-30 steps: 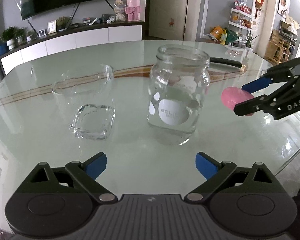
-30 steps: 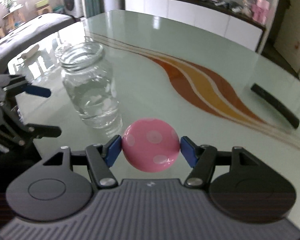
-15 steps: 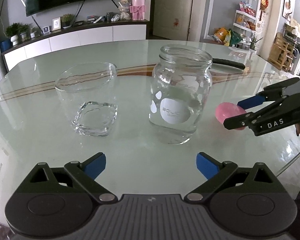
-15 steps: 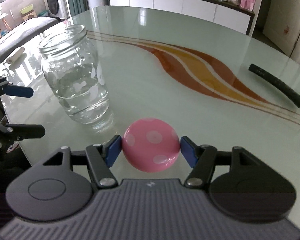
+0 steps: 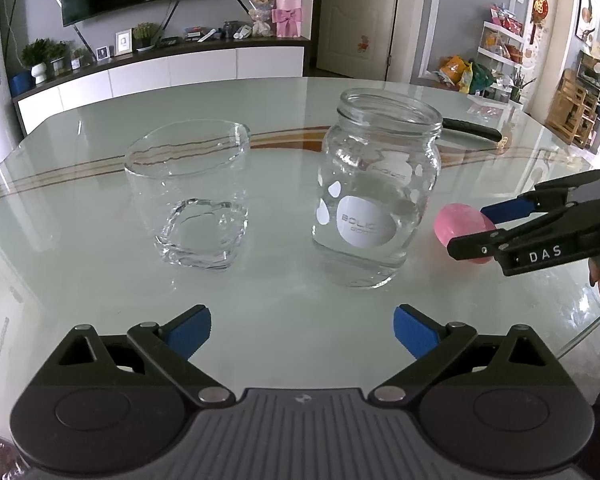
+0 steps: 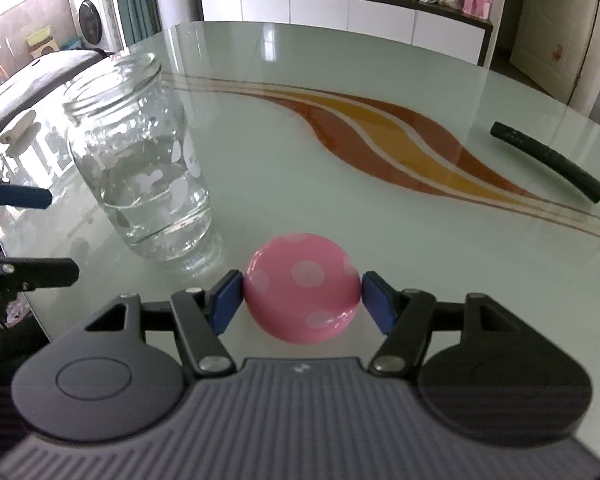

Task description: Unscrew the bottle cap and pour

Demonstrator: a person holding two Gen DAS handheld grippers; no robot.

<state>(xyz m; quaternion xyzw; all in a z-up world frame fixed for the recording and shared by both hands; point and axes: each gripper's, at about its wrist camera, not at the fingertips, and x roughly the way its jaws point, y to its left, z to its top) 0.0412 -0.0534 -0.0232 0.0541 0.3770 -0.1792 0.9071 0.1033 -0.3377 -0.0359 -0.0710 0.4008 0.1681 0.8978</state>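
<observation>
An uncapped glass jar (image 5: 376, 188) with water in its lower part stands on the glass table; it also shows in the right wrist view (image 6: 140, 160). An empty glass tumbler (image 5: 188, 192) stands to its left. My left gripper (image 5: 302, 330) is open and empty, just in front of the jar. My right gripper (image 6: 302, 304) is shut on the pink dotted cap (image 6: 302, 286), low over the table to the right of the jar. The cap (image 5: 462, 226) and right gripper (image 5: 488, 230) also show in the left wrist view.
A black rod (image 6: 546, 160) lies on the table at the far right, also seen behind the jar (image 5: 472, 128). The table edge (image 5: 580, 340) runs close on the right. A white sideboard (image 5: 160, 76) stands beyond the table.
My right gripper has lowered the cap toward the table beside the jar. My left gripper has stayed open in front of the jar.
</observation>
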